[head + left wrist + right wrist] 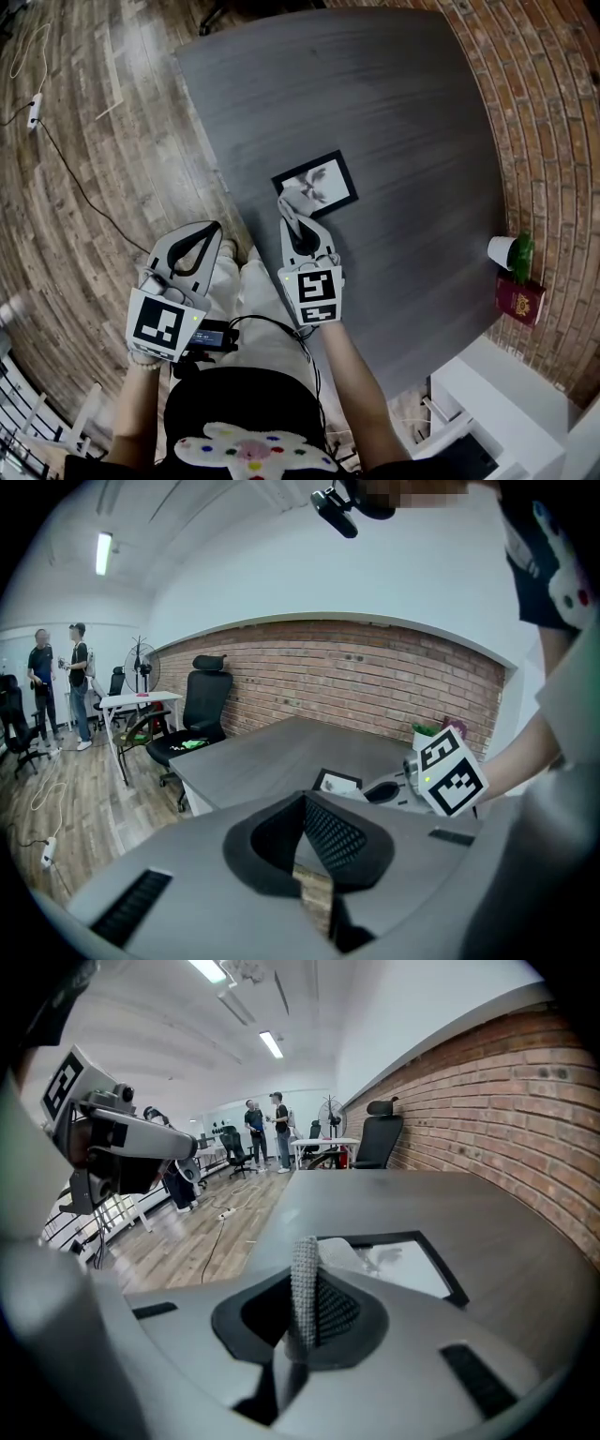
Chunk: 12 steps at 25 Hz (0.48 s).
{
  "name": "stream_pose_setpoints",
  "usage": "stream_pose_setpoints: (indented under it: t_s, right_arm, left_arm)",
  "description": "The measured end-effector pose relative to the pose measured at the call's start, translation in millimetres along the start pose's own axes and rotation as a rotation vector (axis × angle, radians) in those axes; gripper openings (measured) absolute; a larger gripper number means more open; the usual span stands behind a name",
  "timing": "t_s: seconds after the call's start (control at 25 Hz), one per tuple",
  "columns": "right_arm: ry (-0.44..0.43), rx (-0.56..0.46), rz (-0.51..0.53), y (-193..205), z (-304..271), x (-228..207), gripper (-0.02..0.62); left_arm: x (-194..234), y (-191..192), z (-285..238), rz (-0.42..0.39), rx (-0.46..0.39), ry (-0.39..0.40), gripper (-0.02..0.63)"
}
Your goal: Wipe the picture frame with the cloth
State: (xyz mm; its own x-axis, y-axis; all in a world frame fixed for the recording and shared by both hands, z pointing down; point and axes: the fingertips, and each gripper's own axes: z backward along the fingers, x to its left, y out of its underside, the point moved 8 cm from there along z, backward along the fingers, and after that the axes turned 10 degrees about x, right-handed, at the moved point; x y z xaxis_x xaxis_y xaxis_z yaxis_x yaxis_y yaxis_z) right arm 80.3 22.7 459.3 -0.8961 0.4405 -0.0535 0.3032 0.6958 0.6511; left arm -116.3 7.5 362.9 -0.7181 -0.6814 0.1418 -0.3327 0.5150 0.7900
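The left gripper hangs off the table edge, jaws together on nothing, and takes no part in the job. The right gripper is pinched tight on the cloth, which bunches just past its tips. That bunch rests on the near corner of the frame, which lies flat on the table straight ahead of the right gripper. So the cloth is picked up and brought to the frame, and contact is made at one corner. The pictures do not show whether any glass is clean. By my reading, the wipe is barely under way: nearly all the glass beyond the cloth, and the far edges, are left to cover
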Motion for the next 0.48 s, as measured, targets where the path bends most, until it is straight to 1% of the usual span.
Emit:
stream_pose_setpoints:
  t_s: [0.32, 0.48]
  right_arm:
    - [-0.031, -0.002, 0.044, -24.0, -17.3, 0.8, 0.025]
    - [-0.034, -0.002, 0.046, -29.4, -22.5, 1.1, 0.025]
  left_arm:
    - [2.6, -0.9, 0.4, 0.005, -0.006, -0.005, 0.011]
    - [3.2, 0.2, 1.5, 0.01, -0.007, -0.009, 0.011]
